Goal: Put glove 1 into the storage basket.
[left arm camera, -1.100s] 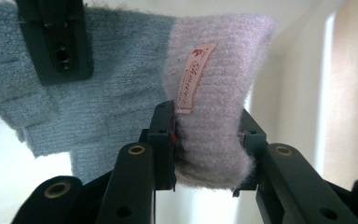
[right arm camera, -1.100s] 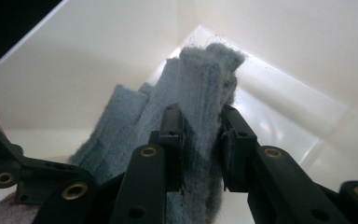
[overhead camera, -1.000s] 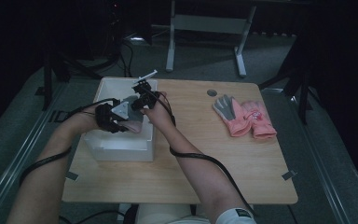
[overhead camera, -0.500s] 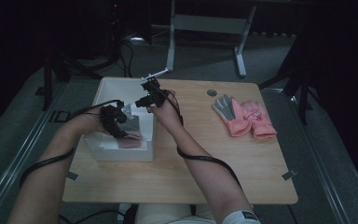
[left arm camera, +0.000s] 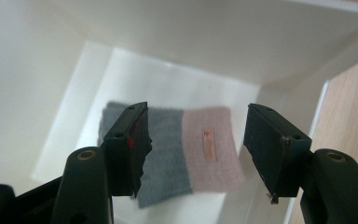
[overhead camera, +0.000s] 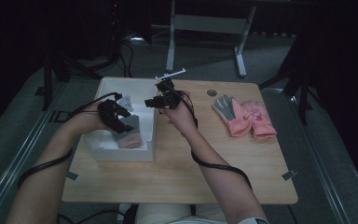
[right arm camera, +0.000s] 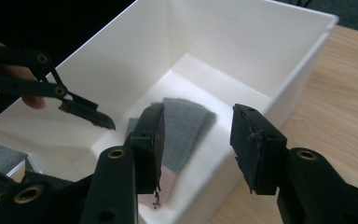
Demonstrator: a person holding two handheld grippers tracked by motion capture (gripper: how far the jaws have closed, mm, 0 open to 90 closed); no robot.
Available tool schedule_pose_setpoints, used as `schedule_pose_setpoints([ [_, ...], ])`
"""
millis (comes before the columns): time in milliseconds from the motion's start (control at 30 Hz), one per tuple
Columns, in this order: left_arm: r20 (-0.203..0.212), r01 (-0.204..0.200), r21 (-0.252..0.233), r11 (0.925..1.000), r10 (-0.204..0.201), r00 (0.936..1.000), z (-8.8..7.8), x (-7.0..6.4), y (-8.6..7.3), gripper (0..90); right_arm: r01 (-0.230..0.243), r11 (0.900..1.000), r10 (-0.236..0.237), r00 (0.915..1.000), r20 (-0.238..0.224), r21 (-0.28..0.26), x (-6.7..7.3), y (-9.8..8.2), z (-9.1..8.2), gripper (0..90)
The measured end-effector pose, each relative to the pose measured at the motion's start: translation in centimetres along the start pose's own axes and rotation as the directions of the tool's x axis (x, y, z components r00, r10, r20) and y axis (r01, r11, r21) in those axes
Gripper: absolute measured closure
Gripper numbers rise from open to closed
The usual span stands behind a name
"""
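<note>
— While both hands hang over the white bin (overhead camera: 150, 140), where does the folded glove (left arm camera: 186, 149) lie?
— Flat on the bin's floor, straight below the left claw (left arm camera: 193, 140). In the left gripper view its grey half runs under the claw's left jaw and its pink half, with a small label, shows in the gap and toward the right jaw. Nothing touches it.
— So how does the left claw stand?
— Spread, with nothing between the jaws. They have just been opening, and the glove sits clear beneath them.
— And the right claw (right arm camera: 196, 140)?
— Also spread and empty; its jaws too have just been opening. In the right gripper view the glove lies below and beyond its left jaw, grey part farther, pink part nearer. The bin's near wall passes under the gap between the jaws, and the wooden surface (right arm camera: 345, 107) lies under and past the right jaw.
— Can you see one claw from the other?
— Yes, the left claw's black linkage reaches in at the left of the right gripper view, above the bin.
— Anything else on the surface?
— A pair of pink and grey gloves (overhead camera: 244, 115), well apart from the right claw on its outer side, in the high view.
</note>
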State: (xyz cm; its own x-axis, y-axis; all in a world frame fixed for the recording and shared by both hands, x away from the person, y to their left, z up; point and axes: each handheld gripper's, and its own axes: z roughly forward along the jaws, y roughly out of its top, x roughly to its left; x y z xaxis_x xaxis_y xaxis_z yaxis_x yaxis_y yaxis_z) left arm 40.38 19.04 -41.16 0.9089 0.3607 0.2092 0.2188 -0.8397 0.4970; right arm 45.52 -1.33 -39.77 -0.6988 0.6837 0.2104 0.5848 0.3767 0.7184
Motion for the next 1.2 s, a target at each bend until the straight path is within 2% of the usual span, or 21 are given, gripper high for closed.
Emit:
schedule_pose_setpoints([
  [67, -0.007, 0.01, -0.046, 0.9989, -0.011, 0.9999, -0.4, -0.2, 0.7, 40.0, 0.005, 1.0, -0.005, 1.0, 0.0, -0.007, -0.3, -0.5, -0.8, 54.7],
  [133, 0.003, 0.017, -0.068, 0.9976, -0.016, 0.9999, -0.6, -0.4, 1.5, 40.6, 0.01, 1.0, -0.01, 0.9999, 0.004, -0.012, -0.6, -1.1, -1.5, 54.7],
  [333, 0.048, -0.018, -0.055, 0.9983, 0.02, 0.9987, 0.0, -1.5, 4.0, 41.4, 0.016, 0.999, -0.015, 0.9995, 0.026, -0.036, -2.3, -2.5, -3.8, 54.6],
  [467, 0.074, -0.016, -0.091, 0.9957, 0.023, 0.997, 0.4, -2.3, 5.6, 41.4, 0.022, 0.999, -0.02, 0.9982, 0.057, -0.038, -3.6, -3.6, -5.4, 54.4],
  [567, 0.082, 0.004, -0.104, 0.9945, 0.005, 0.9966, 0.9, -2.8, 6.7, 41.2, 0.024, 0.999, -0.021, 0.9975, 0.068, -0.043, -4.5, -4.4, -6.5, 54.4],
  [600, 0.08, 0.022, -0.103, 0.9944, -0.014, 0.9967, 1.1, -2.9, 7.0, 40.5, 0.034, 0.998, -0.03, 0.9965, 0.079, -0.05, -4.8, -4.7, -7.1, 54.4],
  [667, 0.056, 0.045, -0.092, 0.9948, -0.04, 0.9976, 1.3, -3.1, 7.8, 38.9, 0.041, 0.998, -0.036, 0.9956, 0.086, -0.054, -5.4, -5.2, -7.8, 53.9],
  [733, 0.04, 0.057, -0.081, 0.9951, -0.054, 0.9977, 1.5, -3.6, 8.6, 35.7, 0.046, 0.997, -0.039, 0.9941, 0.101, -0.068, -6.2, -5.9, -8.9, 53.9],
  [800, 0.041, 0.055, -0.082, 0.9951, -0.051, 0.9978, 1.7, -4.1, 9.3, 32.3, 0.043, 0.995, -0.034, 0.9935, 0.109, -0.085, -7.0, -6.5, -9.8, 54.0],
  [967, 0.062, 0.078, -0.155, 0.9849, -0.069, 0.9957, 2.7, -5.8, 11.1, 20.3, 0.041, 0.994, -0.028, 0.9919, 0.124, -0.102, -8.8, -7.9, -11.5, 54.1],
  [1033, 0.055, 0.06, -0.154, 0.9862, -0.052, 0.9971, 3.3, -6.8, 11.7, 13.9, 0.031, 0.994, -0.018, 0.9916, 0.128, -0.106, -9.4, -8.5, -12.1, 54.5],
  [1100, 0.044, 0.061, -0.146, 0.9874, -0.055, 0.9975, 4.1, -7.7, 12.2, 13.0, 0.034, 0.994, -0.019, 0.9908, 0.134, -0.109, -9.9, -9.2, -12.7, 54.5],
  [1167, 0.078, 0.055, -0.14, 0.9886, -0.044, 0.996, 5.1, -8.7, 12.5, 3.3, 0.037, 0.994, -0.022, 0.9893, 0.144, -0.107, -10.4, -9.7, -13.1, 54.6],
  [1200, 0.075, 0.066, -0.134, 0.9888, -0.056, 0.9956, 5.6, -9.2, 12.6, 2.2, 0.041, 0.993, -0.025, 0.9887, 0.148, -0.109, -10.8, -10.1, -13.5, 54.6],
])
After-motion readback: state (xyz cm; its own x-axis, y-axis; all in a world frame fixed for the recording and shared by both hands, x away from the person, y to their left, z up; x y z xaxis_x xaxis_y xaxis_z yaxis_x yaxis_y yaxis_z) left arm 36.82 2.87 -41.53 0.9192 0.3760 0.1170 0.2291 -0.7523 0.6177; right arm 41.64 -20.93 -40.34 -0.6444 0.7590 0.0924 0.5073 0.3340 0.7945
